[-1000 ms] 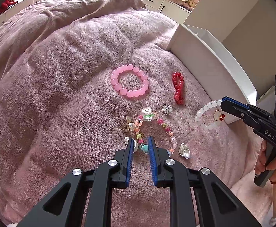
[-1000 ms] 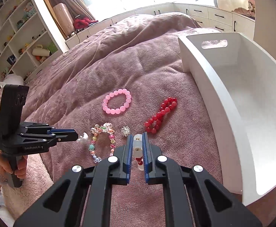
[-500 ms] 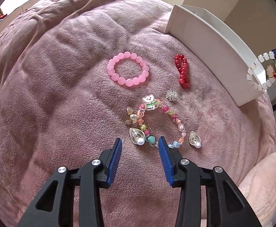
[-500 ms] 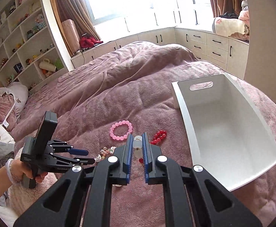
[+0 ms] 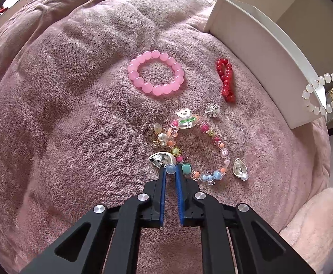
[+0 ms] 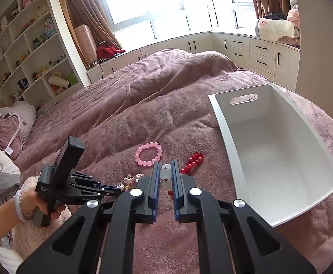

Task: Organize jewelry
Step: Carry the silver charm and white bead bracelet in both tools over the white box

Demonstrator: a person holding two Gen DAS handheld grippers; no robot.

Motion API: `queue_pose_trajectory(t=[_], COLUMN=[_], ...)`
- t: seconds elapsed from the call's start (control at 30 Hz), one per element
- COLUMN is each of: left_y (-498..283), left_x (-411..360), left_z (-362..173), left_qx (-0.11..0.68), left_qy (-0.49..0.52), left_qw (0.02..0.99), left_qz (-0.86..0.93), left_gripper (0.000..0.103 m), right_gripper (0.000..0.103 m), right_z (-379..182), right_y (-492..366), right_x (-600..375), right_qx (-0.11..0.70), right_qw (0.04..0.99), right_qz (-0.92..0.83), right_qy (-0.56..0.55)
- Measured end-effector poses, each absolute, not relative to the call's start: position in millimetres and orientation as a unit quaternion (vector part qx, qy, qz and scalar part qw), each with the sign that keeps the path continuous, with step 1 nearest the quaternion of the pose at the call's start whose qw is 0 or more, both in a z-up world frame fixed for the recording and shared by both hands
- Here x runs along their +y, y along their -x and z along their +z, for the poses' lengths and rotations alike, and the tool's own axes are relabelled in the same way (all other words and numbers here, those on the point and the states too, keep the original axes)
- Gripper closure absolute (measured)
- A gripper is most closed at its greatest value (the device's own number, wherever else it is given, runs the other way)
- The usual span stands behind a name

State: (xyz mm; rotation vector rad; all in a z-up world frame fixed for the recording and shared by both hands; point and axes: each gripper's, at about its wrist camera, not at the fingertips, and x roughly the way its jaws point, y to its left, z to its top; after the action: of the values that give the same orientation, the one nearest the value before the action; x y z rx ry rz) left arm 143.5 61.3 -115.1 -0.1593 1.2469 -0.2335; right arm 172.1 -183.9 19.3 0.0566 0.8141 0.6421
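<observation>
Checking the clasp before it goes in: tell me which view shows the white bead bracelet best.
Left wrist view: the white bead bracelet hangs at the right edge, whole loop and gold charm visible. The right wrist view shows only a few beads pinched in the right gripper.

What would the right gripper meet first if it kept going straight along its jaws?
The right gripper, shut on the white bead bracelet, seems aimed at the blanket between the pink bead bracelet and red bead bracelet; depth is unclear.
</observation>
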Motion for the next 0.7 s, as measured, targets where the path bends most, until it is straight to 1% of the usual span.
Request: queue_pose_trajectory(t=[0.3,0.53,0.7], left_y=[-132.4,-139.7,-154.4], left_x=[66.8,57.5,35.5], left_z=[-71.4,-11.9,31.5], left_qx=[0.539,0.501,0.474], left_qy=[0.081,0.092,0.068], left_qw=[0.83,0.846,0.859], left_qz=[-0.117,-0.155,-0.181], left_gripper=[0.09,0.09,0.09], right_gripper=[0.092,0.092,0.092], right_z=[35.9,61.6,80.2], right_y=[-169.8,-169.6,-172.1], right_x=[-193.5,-211.3,-227.9], right_qx=[0.371,0.345,0.329], right_qw=[0.877,0.892,0.903], right_qz=[0.304,0.292,0.277], right_qy=[-0.031,-0.024,-0.012])
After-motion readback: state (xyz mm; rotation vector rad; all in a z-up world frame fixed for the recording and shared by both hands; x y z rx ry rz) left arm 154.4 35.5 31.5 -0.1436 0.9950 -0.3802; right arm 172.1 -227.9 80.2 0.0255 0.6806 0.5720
